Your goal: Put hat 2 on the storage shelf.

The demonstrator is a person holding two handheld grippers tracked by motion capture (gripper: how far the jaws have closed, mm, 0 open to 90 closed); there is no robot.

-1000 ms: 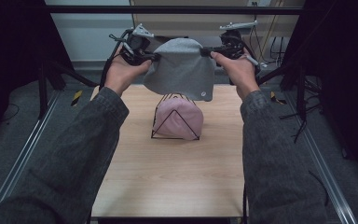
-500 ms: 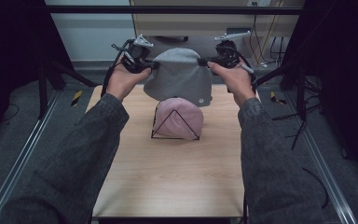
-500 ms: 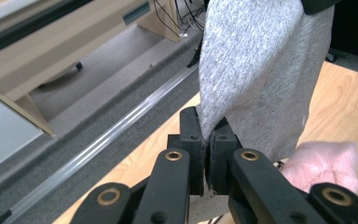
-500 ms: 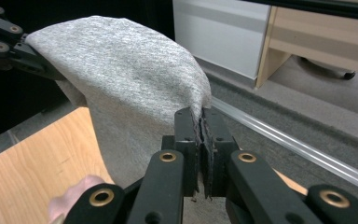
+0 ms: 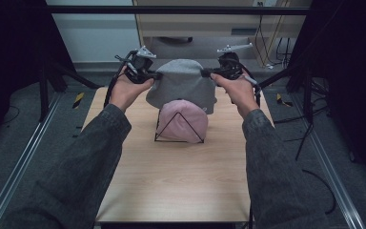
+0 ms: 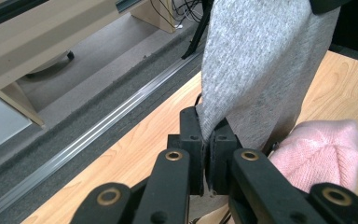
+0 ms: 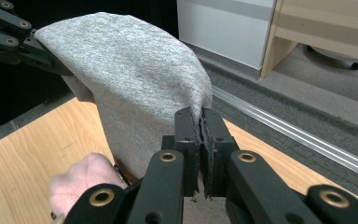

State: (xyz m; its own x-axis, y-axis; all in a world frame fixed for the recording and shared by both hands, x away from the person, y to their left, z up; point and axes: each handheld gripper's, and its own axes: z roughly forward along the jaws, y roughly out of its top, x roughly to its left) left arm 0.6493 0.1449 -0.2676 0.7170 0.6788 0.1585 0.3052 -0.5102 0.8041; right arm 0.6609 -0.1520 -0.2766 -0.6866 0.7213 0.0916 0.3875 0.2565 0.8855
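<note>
A grey knit beanie (image 5: 182, 86) hangs in the air over the far half of the table, stretched between both grippers. My left gripper (image 5: 155, 75) is shut on its left edge, and the cloth (image 6: 256, 65) is pinched between the jaws. My right gripper (image 5: 205, 73) is shut on the opposite edge of the grey beanie (image 7: 135, 74). Below and just in front of it, a pink beanie (image 5: 183, 119) sits over a black wire stand (image 5: 178, 138) on the wooden table (image 5: 171, 181). The pink beanie (image 6: 324, 151) also appears beside the left jaws.
Metal rails (image 5: 19, 162) run along both sides of the table. A pale cabinet (image 5: 209, 24) and cables stand behind the far edge. Dark frame poles (image 5: 43, 71) rise at the left and right. The near half of the tabletop is bare wood.
Both grippers have carried the grey beanie a little farther from me and slightly closer together, still pinched at both edges. The pink beanie and stand have not moved.
</note>
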